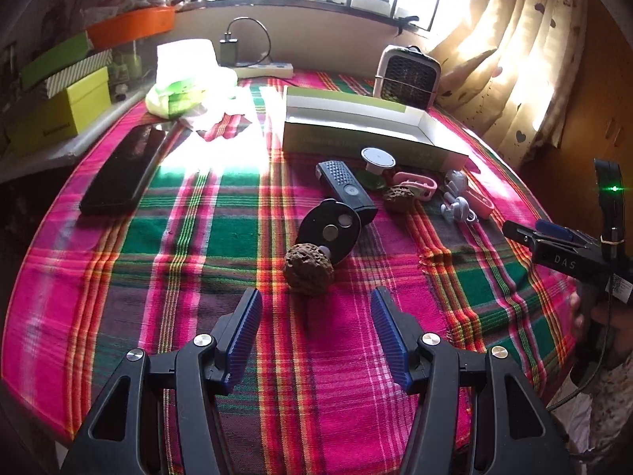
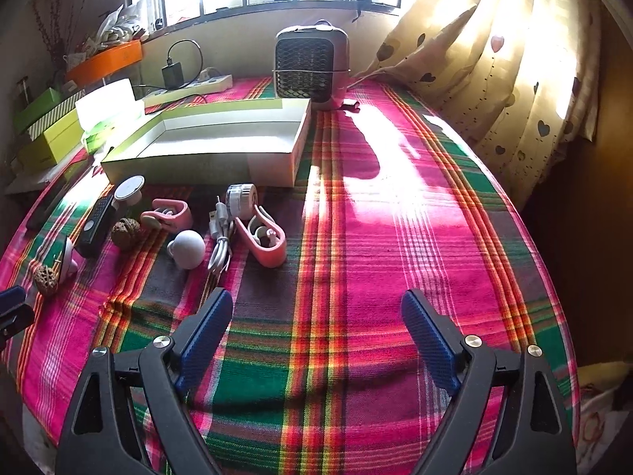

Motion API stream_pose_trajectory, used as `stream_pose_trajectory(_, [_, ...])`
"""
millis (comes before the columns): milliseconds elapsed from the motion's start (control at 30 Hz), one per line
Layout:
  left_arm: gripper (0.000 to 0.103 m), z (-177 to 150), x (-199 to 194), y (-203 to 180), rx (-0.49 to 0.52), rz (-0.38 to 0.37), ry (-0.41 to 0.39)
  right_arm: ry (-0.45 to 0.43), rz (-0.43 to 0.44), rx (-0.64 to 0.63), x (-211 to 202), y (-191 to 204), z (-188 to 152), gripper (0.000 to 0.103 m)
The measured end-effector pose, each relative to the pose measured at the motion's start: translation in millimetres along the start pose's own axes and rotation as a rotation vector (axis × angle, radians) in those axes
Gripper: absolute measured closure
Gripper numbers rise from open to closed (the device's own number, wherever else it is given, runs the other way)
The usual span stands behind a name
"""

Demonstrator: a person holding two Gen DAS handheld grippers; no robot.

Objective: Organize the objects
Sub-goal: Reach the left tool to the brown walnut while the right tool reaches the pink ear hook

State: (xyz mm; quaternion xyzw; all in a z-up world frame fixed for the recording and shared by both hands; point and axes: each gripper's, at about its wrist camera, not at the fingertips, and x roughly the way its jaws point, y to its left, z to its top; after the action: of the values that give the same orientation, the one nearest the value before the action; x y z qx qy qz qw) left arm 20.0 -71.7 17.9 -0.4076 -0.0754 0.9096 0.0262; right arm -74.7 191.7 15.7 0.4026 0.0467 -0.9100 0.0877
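Small objects lay in a loose cluster on the plaid cloth (image 1: 221,245), just in front of the open cardboard tray (image 1: 356,126). In the left wrist view we counted two wrinkled brown walnuts (image 1: 309,267), one black oval disc (image 1: 328,229) with round metal insets, one ribbed black rectangular device (image 1: 346,190), one white round-topped stand (image 1: 378,157), two pink plastic clips (image 1: 415,184) and a pale grey earphone bundle (image 1: 457,208). One flat glossy black slab (image 1: 122,170) lay apart on the left. The left gripper (image 1: 316,336) hovered over bare cloth, its ribbed blue pads spread wide and holding nothing; the nearer walnut sat just beyond them. The right gripper (image 1: 550,237) showed at the right edge.

In the right wrist view we again counted two walnuts (image 2: 126,231), two pink clips (image 2: 263,243), one white ball-shaped piece (image 2: 188,247), one white coiled cable (image 2: 221,245) and one grey mesh-fronted fan (image 2: 310,67) behind the tray (image 2: 221,166). The right gripper (image 2: 316,336) stood wide apart, empty, over cloth (image 2: 356,237).
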Motion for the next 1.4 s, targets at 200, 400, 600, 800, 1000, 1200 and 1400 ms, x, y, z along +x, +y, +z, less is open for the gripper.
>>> stream_pose_trajectory(200, [0.048, 6, 14, 12, -0.059, -0.015, 0.029, 0.029, 0.028, 0.013, 13, -6, 8, 0.021])
stream_pose_trajectory(400, [0.048, 10, 22, 14, -0.062, -0.005, 0.045, 0.06, 0.049, -0.016, 25, -2, 13, 0.022])
stream_pose_trajectory(600, [0.048, 14, 27, 17, -0.06, 0.006, 0.051, 0.072, 0.056, -0.045, 33, 3, 22, 0.023])
stream_pose_trajectory(800, [0.048, 17, 30, 17, -0.043, 0.016, 0.047, 0.082, 0.075, -0.073, 42, 10, 28, 0.029])
stream_pose_trajectory(1000, [0.048, 18, 31, 18, -0.046, 0.016, 0.048, 0.08, 0.097, -0.095, 45, 17, 32, 0.035])
stream_pose_trajectory(1200, [0.048, 21, 34, 21, -0.055, 0.014, 0.047, 0.07, 0.123, -0.128, 44, 25, 33, 0.054])
stream_pose_trajectory(1400, [0.048, 21, 34, 22, -0.056, 0.014, 0.047, 0.063, 0.137, -0.143, 42, 29, 32, 0.074])
